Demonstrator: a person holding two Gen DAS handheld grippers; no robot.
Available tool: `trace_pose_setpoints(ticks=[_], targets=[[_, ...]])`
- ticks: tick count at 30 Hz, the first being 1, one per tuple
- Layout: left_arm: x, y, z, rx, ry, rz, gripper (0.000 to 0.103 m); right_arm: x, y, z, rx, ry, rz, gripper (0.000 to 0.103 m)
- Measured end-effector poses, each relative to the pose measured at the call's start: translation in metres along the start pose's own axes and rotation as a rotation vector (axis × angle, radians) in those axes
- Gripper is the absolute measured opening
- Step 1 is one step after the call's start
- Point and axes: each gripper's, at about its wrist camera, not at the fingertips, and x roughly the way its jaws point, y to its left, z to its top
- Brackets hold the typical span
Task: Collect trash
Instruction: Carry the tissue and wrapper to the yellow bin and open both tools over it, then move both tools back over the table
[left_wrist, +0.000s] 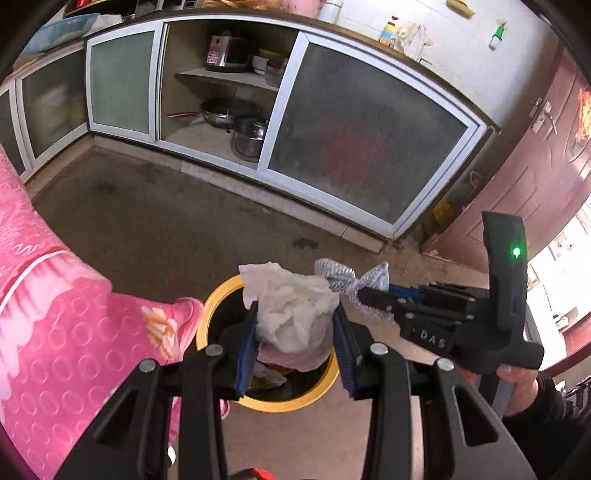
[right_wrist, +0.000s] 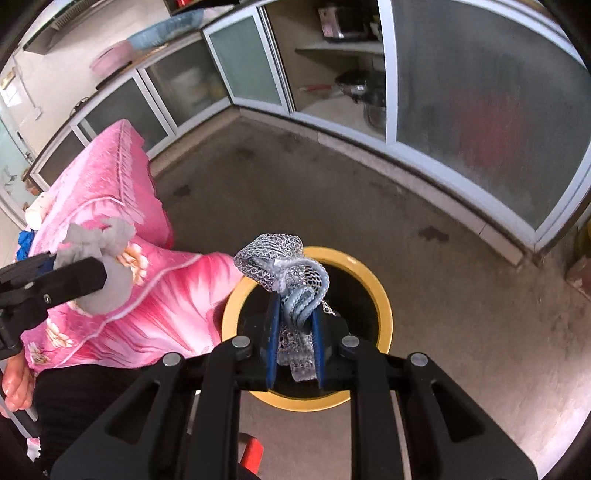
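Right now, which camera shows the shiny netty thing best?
The right wrist view. The silvery mesh scrap sits front and centre there, pinched in the right gripper above the yellow-rimmed bin, so its netting shows clearly. The left wrist view shows it too, but smaller and side-on, partly behind the white tissue wad.

left gripper clamped on crumpled white tissue wad — right over yellow-rimmed bin | right gripper beside it — pinching silver mesh scrap
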Motion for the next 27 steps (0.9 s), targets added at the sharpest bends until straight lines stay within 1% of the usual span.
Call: trace_pose_setpoints(ticks=[6,9,10,11,12,13,14,15,16,17,18,21,23,25,27], targets=[[0.03,-0.003,0.013,-0.003,0.024,-0.004,0.035,0.024,-0.007,-0.002,0.022,0.048,-0.011,0.015],[0.037,0.0,0.014,-0.028,0.03,-0.012,0.036,0.033,-0.011,-0.004,0.03,0.074,-0.016,0.017],[0.038,0.001,0.014,-0.037,0.03,-0.012,0.043,0.036,-0.012,-0.004,0.037,0.085,-0.016,0.017],[0.039,0.003,0.013,-0.046,0.029,-0.013,0.051,0.039,-0.015,-0.005,0.045,0.095,-0.015,0.023],[0.037,0.006,0.012,-0.057,0.021,-0.023,0.056,0.043,-0.018,-0.006,0.058,0.112,-0.018,0.028],[0.035,0.007,0.012,-0.066,0.013,-0.026,0.072,0.047,-0.021,-0.008,0.069,0.128,-0.031,0.03],[0.033,0.009,0.011,-0.077,0.002,-0.026,0.081,0.048,-0.025,-0.009,0.075,0.134,-0.038,0.035],[0.03,0.011,0.011,-0.091,-0.009,-0.036,0.082,0.05,-0.027,-0.011,0.083,0.142,-0.041,0.041],[0.029,0.012,0.011,-0.101,-0.011,-0.053,0.085,0.05,-0.03,-0.012,0.093,0.144,-0.041,0.044],[0.027,0.013,0.011,-0.112,-0.015,-0.065,0.091,0.049,-0.033,-0.014,0.108,0.143,-0.044,0.05],[0.024,0.015,0.011,-0.122,-0.024,-0.076,0.093,0.048,-0.035,-0.016,0.114,0.142,-0.047,0.051],[0.012,0.016,0.009,-0.126,-0.04,-0.088,0.094,0.04,-0.041,-0.02,0.131,0.129,-0.068,0.051],[-0.001,0.015,0.007,-0.131,-0.066,-0.099,0.094,0.028,-0.042,-0.021,0.134,0.099,-0.067,0.051],[-0.023,0.018,0.003,-0.132,-0.107,-0.103,0.094,0.014,-0.038,-0.019,0.114,0.059,-0.068,0.051],[-0.048,0.023,-0.002,-0.129,-0.145,-0.085,0.094,0.0,-0.03,-0.016,0.073,0.006,-0.076,0.052]])
